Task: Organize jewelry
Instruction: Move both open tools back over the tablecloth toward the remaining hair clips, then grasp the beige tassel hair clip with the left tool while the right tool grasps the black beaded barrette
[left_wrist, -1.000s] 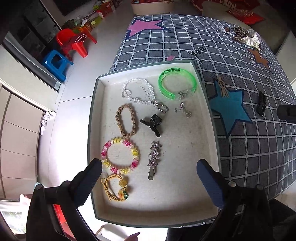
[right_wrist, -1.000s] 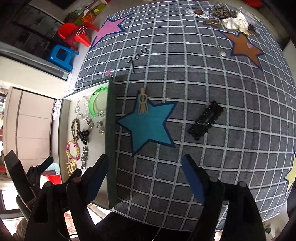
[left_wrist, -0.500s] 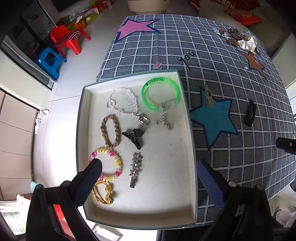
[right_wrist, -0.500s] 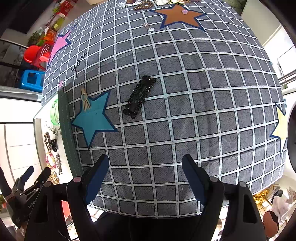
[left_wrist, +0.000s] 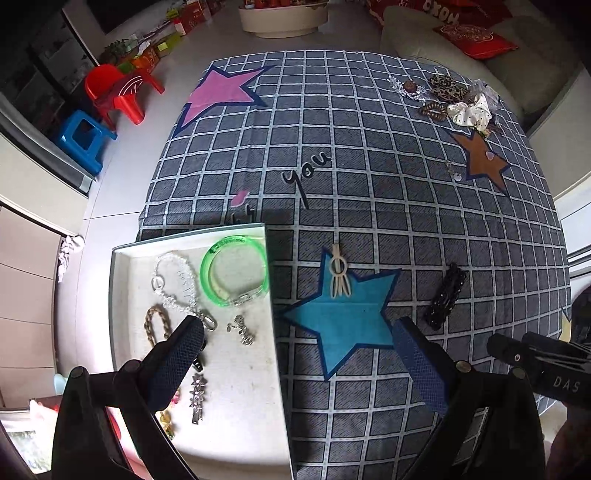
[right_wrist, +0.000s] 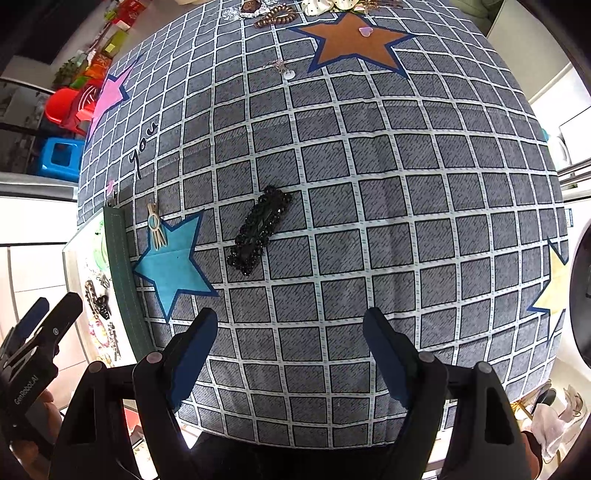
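A white tray (left_wrist: 236, 435) with a green rim sits at the near left of the checked cloth and holds a green bangle (left_wrist: 233, 275), a clear bead bracelet (left_wrist: 173, 282), a braided loop, a star clip (left_wrist: 197, 397) and other pieces. On the cloth lie a black beaded hair clip (left_wrist: 445, 295) (right_wrist: 260, 230) and a cream hair clip (left_wrist: 339, 273) (right_wrist: 156, 224) on the blue star. My left gripper (left_wrist: 299, 365) hangs open over the tray's right edge, nothing between its fingers. Over the cloth's near edge my right gripper (right_wrist: 290, 354) is open and empty too, the black clip ahead of it.
A pile of scrunchies and hair ties (left_wrist: 454, 101) lies at the far right of the cloth, with a small pendant (right_wrist: 284, 70) nearer. Red (left_wrist: 118, 92) and blue (left_wrist: 83, 138) stools stand on the floor to the left. A sofa with red cushions is behind.
The left gripper has moved right, from over the middle of the tray to its right edge. The right gripper has also shifted right and rolled, so the black clip now lies left of its centre.
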